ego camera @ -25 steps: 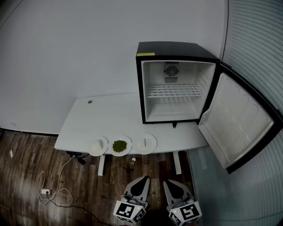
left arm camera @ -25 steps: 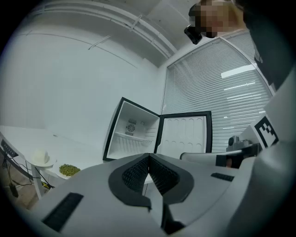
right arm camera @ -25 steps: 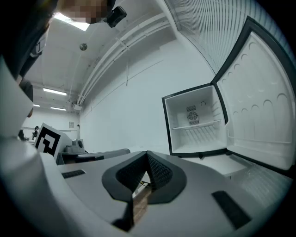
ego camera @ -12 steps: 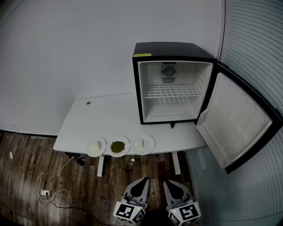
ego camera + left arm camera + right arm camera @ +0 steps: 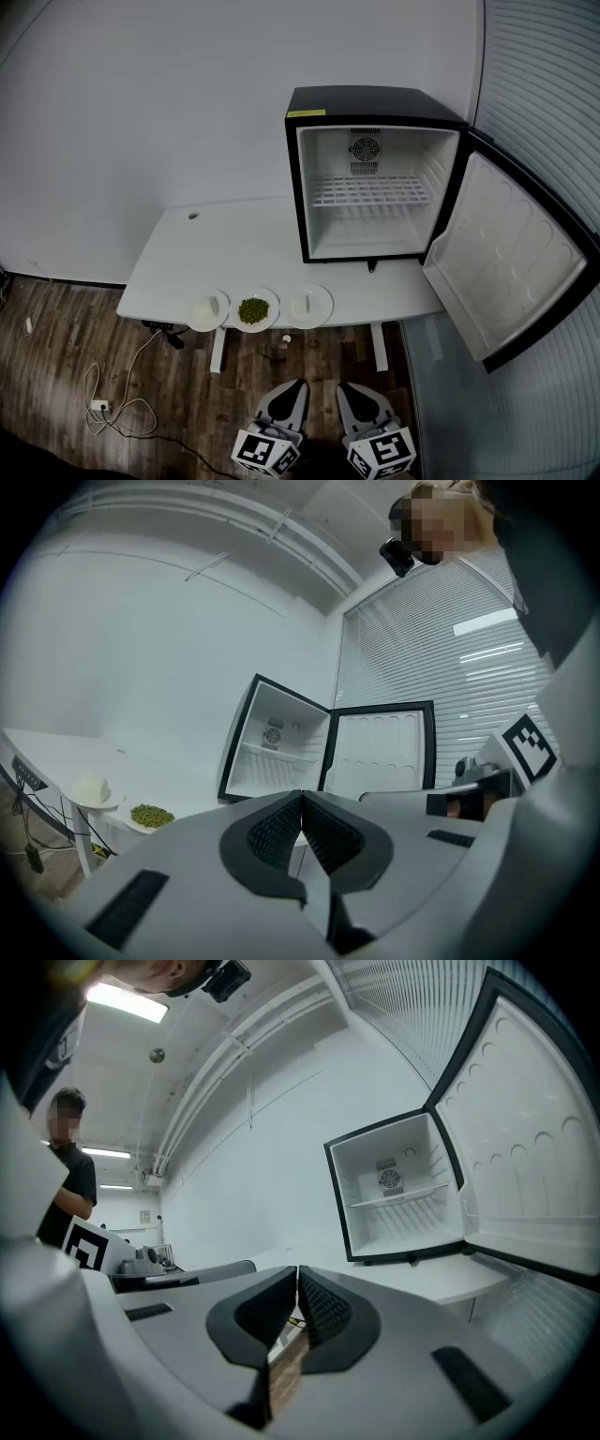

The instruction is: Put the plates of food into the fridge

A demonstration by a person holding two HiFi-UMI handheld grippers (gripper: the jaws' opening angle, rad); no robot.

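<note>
Three white plates stand in a row at the table's front edge: a left plate (image 5: 207,310) with pale food, a middle plate (image 5: 254,310) of green peas, and a right plate (image 5: 307,306) with pale food. Behind them the black fridge (image 5: 375,178) stands open and empty, its door (image 5: 511,272) swung to the right. My left gripper (image 5: 296,384) and right gripper (image 5: 344,385) hang side by side over the floor, well short of the table. Both are shut on nothing, jaws touching (image 5: 302,799) (image 5: 297,1274). The left gripper view shows the pea plate (image 5: 151,815) and the fridge (image 5: 275,752).
The white table (image 5: 216,248) stands on a wood floor, with a cable and socket (image 5: 98,405) at the left. A wire shelf (image 5: 370,192) crosses the fridge's middle. A slatted wall (image 5: 553,112) runs along the right. A person (image 5: 70,1176) stands in the background.
Both grippers sit slightly lower in the head view and a little closer together. The plates, fridge and door have not moved.
</note>
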